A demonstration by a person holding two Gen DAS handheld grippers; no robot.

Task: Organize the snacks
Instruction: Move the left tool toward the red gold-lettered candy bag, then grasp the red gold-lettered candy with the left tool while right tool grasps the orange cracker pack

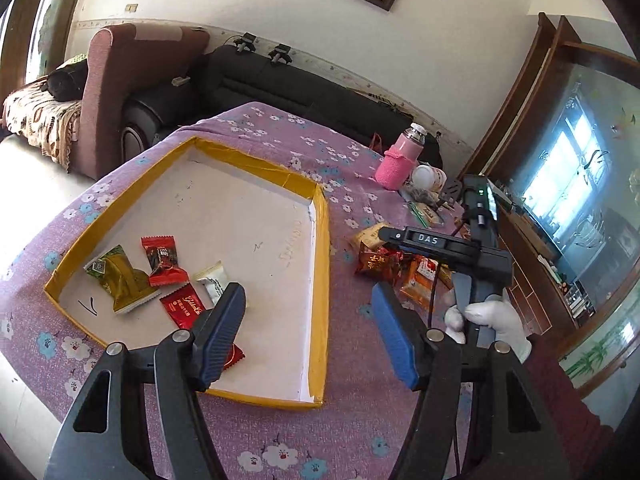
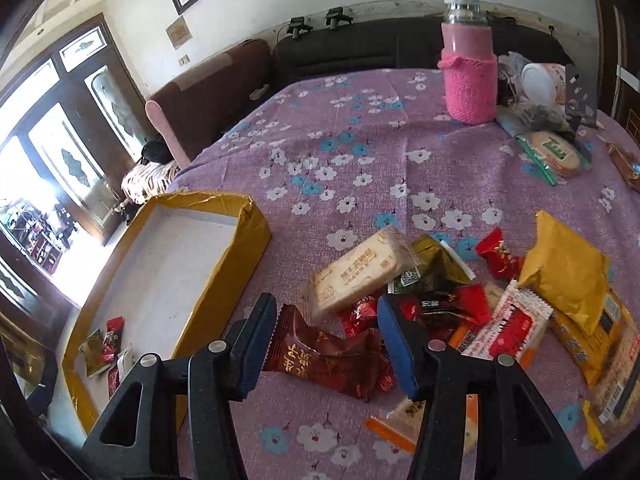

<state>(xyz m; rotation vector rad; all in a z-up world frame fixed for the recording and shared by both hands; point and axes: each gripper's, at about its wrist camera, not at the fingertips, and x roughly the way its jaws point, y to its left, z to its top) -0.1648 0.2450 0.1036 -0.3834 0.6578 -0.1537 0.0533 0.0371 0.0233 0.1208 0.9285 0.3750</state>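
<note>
- A table covered in a purple flowered cloth (image 2: 360,152) holds a shallow tray (image 1: 320,240) with yellow walls and a white floor.
- Four wrapped snacks lie in the tray's near corner: a green packet (image 1: 120,280), a red packet (image 1: 164,260), a white packet (image 1: 212,282) and a dark red packet (image 1: 184,310).
- The left gripper (image 1: 308,320) hangs above the tray with its blue-padded jaws apart and nothing between them.
- Beside the tray, loose on the cloth, sits a pile of snacks, among them a pale biscuit packet (image 2: 356,272) and a yellow bag (image 2: 568,276).
- The right gripper (image 2: 328,340) is over this pile, jaws apart, with a brown wrapped sweet (image 2: 328,360) lying on the cloth between them; the pads do not press it.
- A white-gloved hand (image 1: 492,316) grips the right gripper's handle.
- A bottle in a pink knitted sleeve (image 2: 470,80) stands at the far side.
</note>
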